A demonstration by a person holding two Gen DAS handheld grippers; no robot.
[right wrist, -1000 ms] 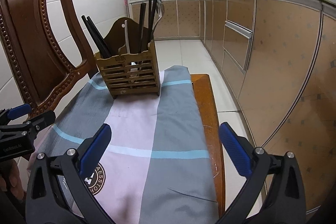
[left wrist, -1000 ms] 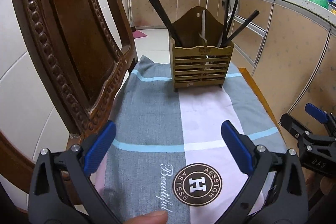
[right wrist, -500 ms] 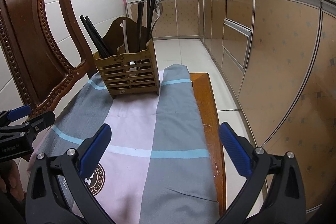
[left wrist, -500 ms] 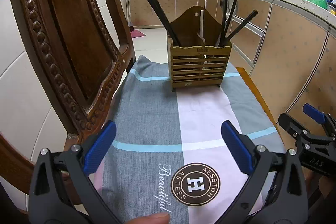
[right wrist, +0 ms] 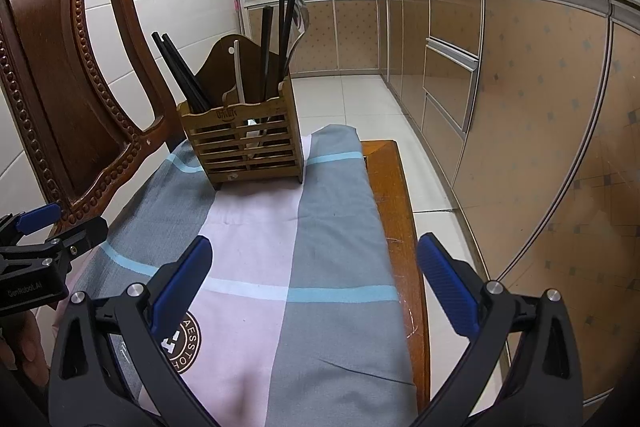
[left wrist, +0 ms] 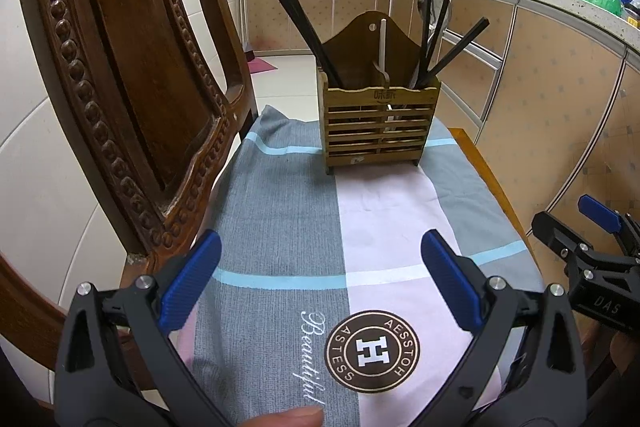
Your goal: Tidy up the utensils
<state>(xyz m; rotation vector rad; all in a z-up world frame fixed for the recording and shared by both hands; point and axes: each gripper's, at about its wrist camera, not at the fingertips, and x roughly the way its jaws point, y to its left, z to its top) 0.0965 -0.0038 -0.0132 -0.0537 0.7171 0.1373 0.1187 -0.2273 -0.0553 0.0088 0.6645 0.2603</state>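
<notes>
The left claw [left wrist: 320, 283] is spread wide and holds nothing, low over the near end of the checked cloth [left wrist: 280, 211]. The right claw [right wrist: 314, 283] is likewise wide apart and bare, over the cloth's right edge. The wooden utensil holder [left wrist: 378, 123] stands upright at the far end of the cloth, black chopsticks [left wrist: 308, 35] and a white utensil [left wrist: 383, 47] leaning inside. A carved chair back [left wrist: 132, 75] rises along the left edge.

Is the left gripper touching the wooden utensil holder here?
Apart. In the left wrist view the left gripper is open over the cloth, with a long stretch of bare cloth between it and the wooden utensil holder.
</notes>
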